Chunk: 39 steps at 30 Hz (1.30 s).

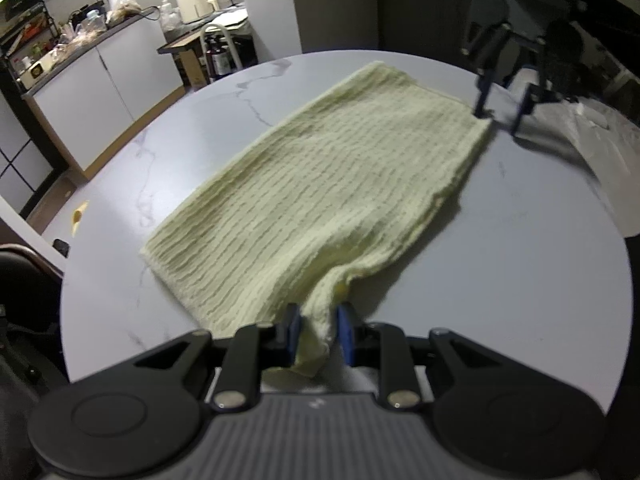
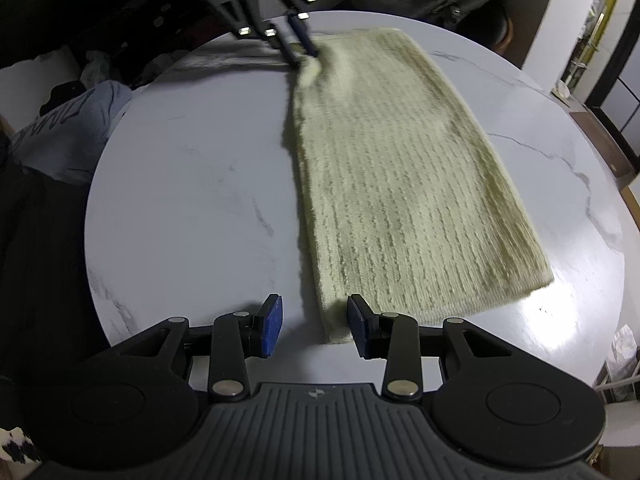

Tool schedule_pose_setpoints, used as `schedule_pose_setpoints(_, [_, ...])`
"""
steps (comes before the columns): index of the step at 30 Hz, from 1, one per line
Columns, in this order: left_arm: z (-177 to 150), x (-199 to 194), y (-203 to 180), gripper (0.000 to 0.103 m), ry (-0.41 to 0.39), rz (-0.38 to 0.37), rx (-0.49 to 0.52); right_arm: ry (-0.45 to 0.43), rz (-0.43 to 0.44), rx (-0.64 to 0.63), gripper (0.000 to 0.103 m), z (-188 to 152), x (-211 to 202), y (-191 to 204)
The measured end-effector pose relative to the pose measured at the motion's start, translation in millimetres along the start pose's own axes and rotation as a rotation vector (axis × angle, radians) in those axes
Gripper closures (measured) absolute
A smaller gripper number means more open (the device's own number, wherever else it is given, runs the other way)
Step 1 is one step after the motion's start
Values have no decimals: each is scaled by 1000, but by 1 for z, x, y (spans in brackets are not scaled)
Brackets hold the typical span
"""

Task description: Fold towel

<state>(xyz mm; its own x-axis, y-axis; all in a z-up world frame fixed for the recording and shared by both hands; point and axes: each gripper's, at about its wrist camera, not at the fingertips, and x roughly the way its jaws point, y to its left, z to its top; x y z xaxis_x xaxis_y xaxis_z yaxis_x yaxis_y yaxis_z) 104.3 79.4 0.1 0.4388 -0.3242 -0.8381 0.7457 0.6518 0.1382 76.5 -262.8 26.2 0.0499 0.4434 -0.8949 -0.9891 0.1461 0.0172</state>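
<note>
**Towel corner pinched, other tongs standing free**

Round and pale, the marble-look table (image 1: 500, 248) fills both views, with grey veins running across it. Behind it in the left wrist view runs a cluttered counter (image 1: 100, 40) over white cabinet doors; jars, bottles and a cream-coloured appliance (image 1: 194, 6) stand there, too small and blurred for me to tell what any of them hold.

On the table lies the towel (image 1: 320, 200), pale yellow-green with a ribbed weave, folded into a long rectangle in more than one layer, flat except at one corner.

My left gripper (image 1: 318, 332) is clenched on that corner: the cloth bunches up between the blue pads and a flap hangs below them. The right wrist view shows the same pinch at the towel's far corner.

My right gripper (image 2: 314, 326) is released, jaws apart. Its right pad sits just beside the near corner of the towel, the left pad over bare table, neither pressing the cloth.
</note>
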Motion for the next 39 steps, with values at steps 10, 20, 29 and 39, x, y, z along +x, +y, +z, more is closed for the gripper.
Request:
schedule_pose_setpoints(10, [-8, -8, 4, 77, -18, 17, -21, 4, 41, -57, 63, 7, 2, 30])
schedule_pose_setpoints(20, [-22, -14, -3, 67, -21, 56, -26, 28, 81, -117, 63, 14, -9, 52])
schedule_pose_setpoints(29, [-20, -17, -14, 64, -40, 55, -15, 31, 91, -127, 63, 25, 1, 65])
schedule_pose_setpoints(39, [-21, -12, -22, 62, -21, 48, -10, -37, 106, -128, 63, 28, 6, 81])
